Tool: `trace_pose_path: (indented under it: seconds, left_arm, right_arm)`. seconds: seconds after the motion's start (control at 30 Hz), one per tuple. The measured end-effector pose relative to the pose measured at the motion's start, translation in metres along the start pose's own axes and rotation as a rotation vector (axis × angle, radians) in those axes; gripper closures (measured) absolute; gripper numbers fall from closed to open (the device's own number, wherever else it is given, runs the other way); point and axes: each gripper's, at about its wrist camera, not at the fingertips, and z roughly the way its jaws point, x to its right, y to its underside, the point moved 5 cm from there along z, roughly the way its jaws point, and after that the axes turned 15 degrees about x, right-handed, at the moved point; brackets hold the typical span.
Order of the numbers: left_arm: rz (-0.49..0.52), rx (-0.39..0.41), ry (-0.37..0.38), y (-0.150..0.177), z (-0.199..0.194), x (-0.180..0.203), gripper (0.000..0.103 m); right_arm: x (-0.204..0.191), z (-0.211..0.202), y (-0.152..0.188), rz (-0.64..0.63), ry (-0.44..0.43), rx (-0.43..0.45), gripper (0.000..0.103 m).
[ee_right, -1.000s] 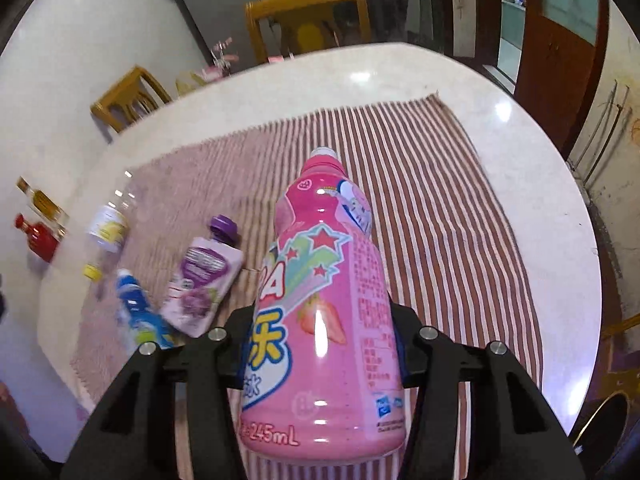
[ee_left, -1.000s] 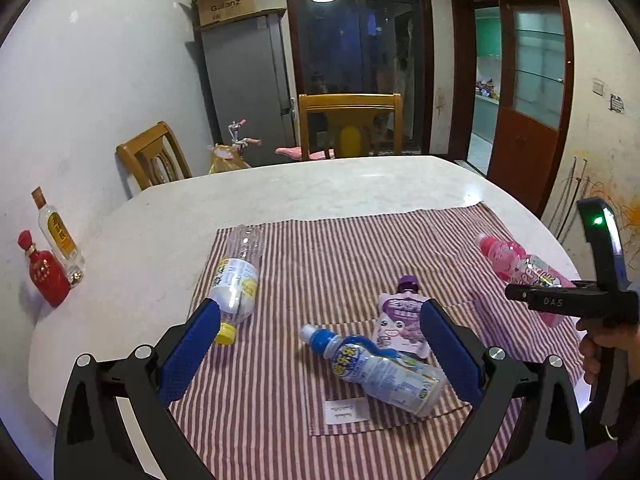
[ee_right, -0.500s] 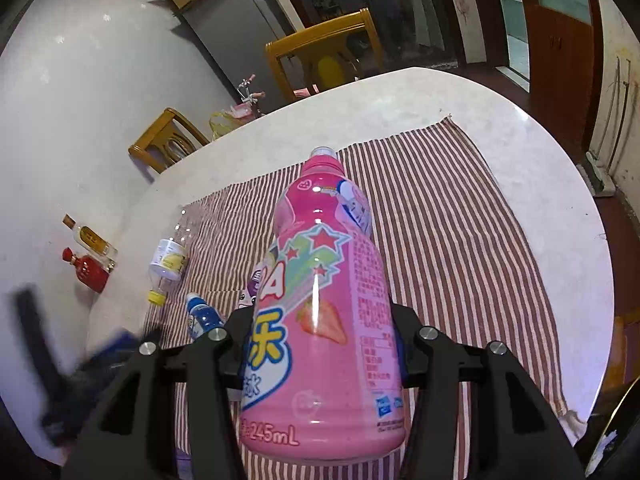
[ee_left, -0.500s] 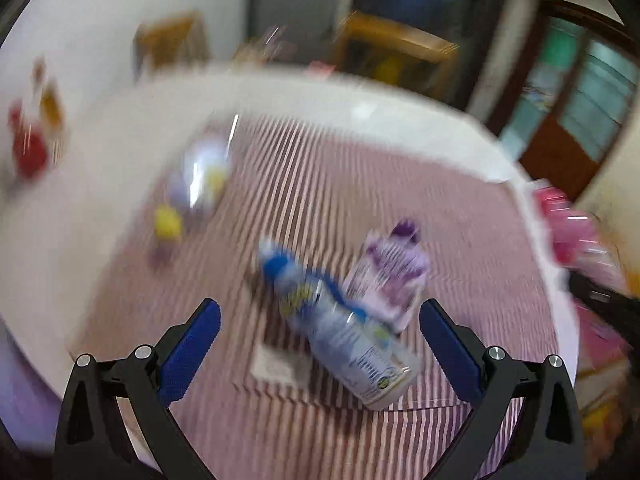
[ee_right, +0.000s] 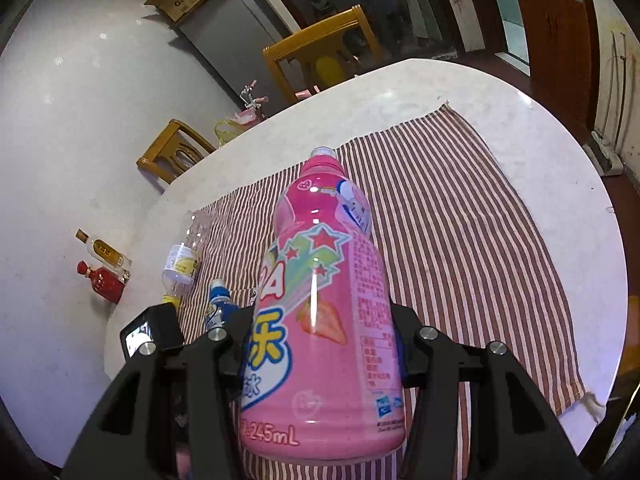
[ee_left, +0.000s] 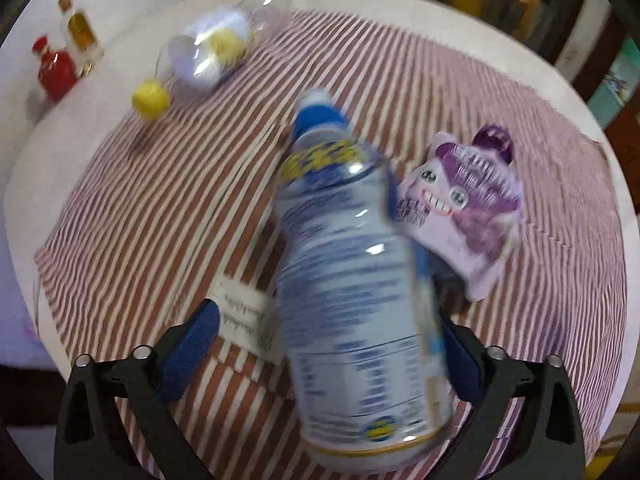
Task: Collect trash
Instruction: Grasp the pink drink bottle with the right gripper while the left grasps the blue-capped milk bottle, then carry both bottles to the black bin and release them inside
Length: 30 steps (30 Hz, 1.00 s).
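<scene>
A blue-capped bottle (ee_left: 352,280) lies on the striped cloth (ee_left: 160,200). My left gripper (ee_left: 324,316) points steeply down over it and is open. The bottle sits between the jaws, close against the right pad, while the left pad (ee_left: 188,352) stands apart from it. A purple pouch (ee_left: 464,208) lies just right of the bottle. A clear bottle with a yellow cap (ee_left: 208,52) lies at the far left of the cloth. My right gripper (ee_right: 320,340) is shut on a pink strawberry drink bottle (ee_right: 324,308), held above the table's near edge.
The round white table (ee_right: 520,128) carries a red bottle (ee_left: 56,72) and a small amber bottle (ee_left: 80,28) at its left rim by the wall. A white tag (ee_left: 244,320) lies on the cloth. Wooden chairs (ee_right: 320,48) stand behind the table.
My left gripper has dropped and tipped downward until the blue-capped bottle lies between its jaws. The right gripper kept its hold on the pink bottle and tilted up a little.
</scene>
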Motion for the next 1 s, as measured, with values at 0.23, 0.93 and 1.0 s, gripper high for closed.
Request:
trace_pose_path:
  seconds: [0.23,0.93,1.0]
  left_arm:
    - [-0.024,0.041,0.197,-0.017,-0.006,-0.018,0.046]
    - [0.028,0.350,0.280,-0.066,-0.101,-0.045,0.048]
    - [0.034,0.351,0.311,-0.069,-0.110,-0.036,0.048]
  right_arm:
    - [0.003,-0.004,0.000,0.014,0.001,0.010,0.054]
    - [-0.019,0.008,0.015,0.002,-0.030,-0.032,0.054]
    - [-0.012,0.008,0.018,0.025,-0.025,-0.036,0.054]
